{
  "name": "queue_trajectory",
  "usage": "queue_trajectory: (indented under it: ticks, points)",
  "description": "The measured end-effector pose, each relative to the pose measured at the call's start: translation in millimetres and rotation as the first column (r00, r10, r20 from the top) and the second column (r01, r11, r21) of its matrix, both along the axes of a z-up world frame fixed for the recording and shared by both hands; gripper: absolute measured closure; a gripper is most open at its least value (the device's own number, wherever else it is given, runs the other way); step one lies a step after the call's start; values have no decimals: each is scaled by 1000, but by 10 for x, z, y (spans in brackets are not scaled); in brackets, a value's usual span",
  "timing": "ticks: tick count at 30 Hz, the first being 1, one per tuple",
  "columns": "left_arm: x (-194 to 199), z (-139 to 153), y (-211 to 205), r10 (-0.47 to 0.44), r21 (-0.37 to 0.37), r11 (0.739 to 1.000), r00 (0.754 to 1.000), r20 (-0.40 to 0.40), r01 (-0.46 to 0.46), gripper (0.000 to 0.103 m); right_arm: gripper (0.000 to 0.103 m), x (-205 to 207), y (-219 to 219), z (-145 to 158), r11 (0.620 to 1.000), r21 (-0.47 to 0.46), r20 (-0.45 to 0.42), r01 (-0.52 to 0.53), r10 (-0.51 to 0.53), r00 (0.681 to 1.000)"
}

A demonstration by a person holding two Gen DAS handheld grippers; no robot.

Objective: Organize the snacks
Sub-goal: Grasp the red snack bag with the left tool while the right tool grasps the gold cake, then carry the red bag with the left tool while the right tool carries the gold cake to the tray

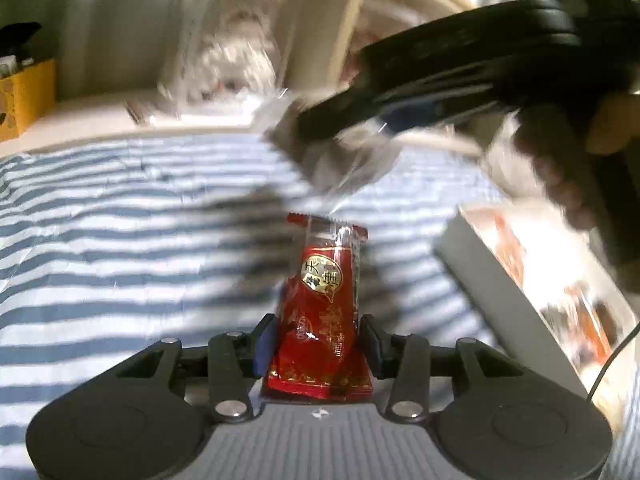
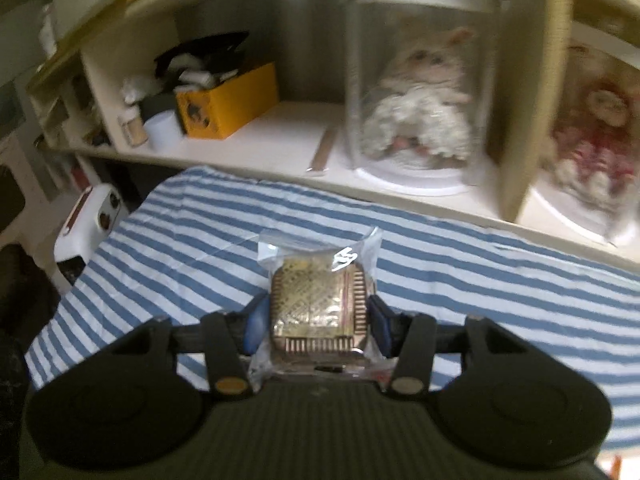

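Over the striped bench, both hands loaded:
Bench: blue-and-white striped cloth [image 2: 200, 224] spans both views; shelf [image 2: 280, 128] runs along 12 o'clock.
Tray: one pale box [image 1: 480, 276] of snacks at 3 o'clock in the left view, likely the sorting spot; contents blurred.
Shelf items: two domed dolls, one yellow box [image 2: 228, 100].
Left hand-held gripper [image 1: 318, 340]: pinching one red candy packet [image 1: 320, 312], upright, pads at its lower half.
Right hand-held gripper [image 2: 318, 326]: pinching one clear-wrapped square biscuit [image 2: 318, 308], held above the cloth.
Handling: both look light; the red foil is probably soft and slippery, best squeezed across its filled middle; the biscuit is likely brittle, so grip its flat edges gently.
Count: two snacks in hand.
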State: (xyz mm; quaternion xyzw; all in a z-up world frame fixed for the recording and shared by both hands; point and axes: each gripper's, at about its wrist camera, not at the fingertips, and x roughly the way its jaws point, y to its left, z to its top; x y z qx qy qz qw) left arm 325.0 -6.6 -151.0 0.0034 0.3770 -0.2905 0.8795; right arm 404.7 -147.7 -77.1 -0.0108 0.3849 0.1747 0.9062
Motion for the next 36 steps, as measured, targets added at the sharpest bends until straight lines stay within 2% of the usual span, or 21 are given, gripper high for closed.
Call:
queue_trajectory:
  ticks: [2, 5, 7, 11, 14, 16, 20, 23, 32, 36]
  points:
    - [-51, 57, 7, -10, 46, 999, 998, -55, 13, 56, 45, -133, -142, 69, 999, 26, 8, 23, -23, 1000]
    - [-123, 128, -24, 22, 79, 997, 999, -30, -19, 53, 45, -370, -344, 127, 997, 62, 11, 51, -52, 999]
    - [-166, 142, -64, 47, 96, 994, 999, -10, -46, 42, 45, -490, -462, 158, 994, 80, 10, 70, -71, 997]
    - [-67, 146, -192, 81, 53, 995, 997, 6, -81, 40, 45, -685, -662, 190, 991, 94, 11, 97, -98, 995]
    - [21, 72, -317, 135, 44, 990, 990, -36, -133, 45, 45, -794, -799, 202, 988, 100, 8, 114, -115, 993]
    - [21, 61, -377, 161, 79, 984, 987, -20, -159, 61, 45, -849, -874, 213, 987, 103, 7, 120, -121, 993]
    - [-31, 132, -411, 180, 81, 981, 983, -27, -178, 62, 45, -992, -1032, 255, 985, 104, 14, 136, -139, 990]
    - [-105, 222, -468, 190, 95, 977, 982, -1, -189, 63, 45, -1100, -1208, 302, 982, 109, 20, 155, -158, 987]
    - [-452, 727, -671, 200, 40, 978, 977, 79, -204, 63, 45, -1446, -1709, 415, 966, 150, 34, 211, -218, 975]
    - [-619, 934, -818, 180, 20, 983, 977, 111, -183, 63, 45, -1647, -1911, 505, 960, 159, 54, 228, -240, 969]
